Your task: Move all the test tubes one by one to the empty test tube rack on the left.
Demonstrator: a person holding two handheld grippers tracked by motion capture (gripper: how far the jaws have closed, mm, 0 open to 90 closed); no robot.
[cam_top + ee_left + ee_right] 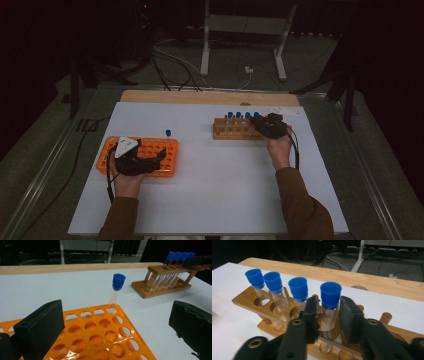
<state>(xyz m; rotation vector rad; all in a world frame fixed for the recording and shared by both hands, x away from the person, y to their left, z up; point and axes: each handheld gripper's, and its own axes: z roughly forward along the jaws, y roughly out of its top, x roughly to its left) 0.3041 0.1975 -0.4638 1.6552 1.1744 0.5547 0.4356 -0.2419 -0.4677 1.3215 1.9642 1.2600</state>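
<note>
A wooden rack (pixel 225 131) at the back right of the white table holds several blue-capped test tubes. My right gripper (pixel 260 122) is at the rack's right end. In the right gripper view its jaws (pixel 329 315) clamp the glass of the rightmost tube (pixel 330 295) just under the cap, and the tube stands upright in its hole. Three more tubes (pixel 273 282) stand to its left. My left gripper (pixel 159 159) rests open over the orange rack (pixel 167 150), its jaws wide apart (pixel 115 335). One blue-capped tube (pixel 117 285) stands in the orange rack's far corner hole.
A wooden strip (pixel 210 97) runs along the table's far edge. Beyond it are a white stand's legs (pixel 205 60) and cables on the floor. The wooden rack (pixel 160 290) and the right gripper (pixel 197 261) appear far off in the left gripper view.
</note>
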